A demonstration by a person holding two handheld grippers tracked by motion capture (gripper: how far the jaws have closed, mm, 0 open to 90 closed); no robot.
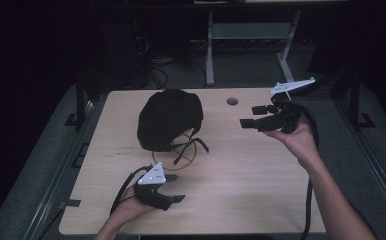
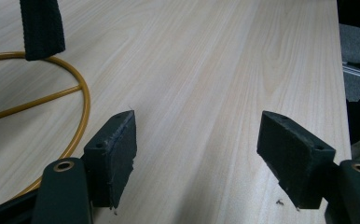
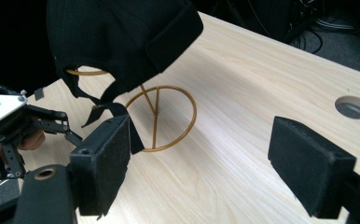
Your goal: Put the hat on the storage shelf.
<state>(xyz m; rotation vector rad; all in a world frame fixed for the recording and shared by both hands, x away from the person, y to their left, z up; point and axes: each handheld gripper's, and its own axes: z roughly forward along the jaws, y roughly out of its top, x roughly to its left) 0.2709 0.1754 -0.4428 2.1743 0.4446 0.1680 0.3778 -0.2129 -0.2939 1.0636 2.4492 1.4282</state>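
Observation:
A black cap [image 1: 168, 119] hangs on a gold wire stand [image 1: 186, 156] at the table's middle left, its straps dangling over the stand's ring base [image 3: 162, 116]. My left gripper [image 1: 173, 187] rests low near the front edge, just in front of the stand, open with bare table between its pads [image 2: 115, 156]. The ring [image 2: 71, 105] and one black strap [image 2: 42, 28] lie to the left of those jaws. My right gripper [image 1: 253, 116] is held above the table to the right of the cap, pointing left at it, open and empty. In the right gripper view the cap [image 3: 117, 37] sits ahead of the wide jaws.
The light wooden table [image 1: 261, 190] has a round cable hole [image 1: 232, 101] near its back edge. A desk frame and cables stand on the dark floor behind. The other hand's gripper [image 3: 10, 126] lies at the left in the right gripper view.

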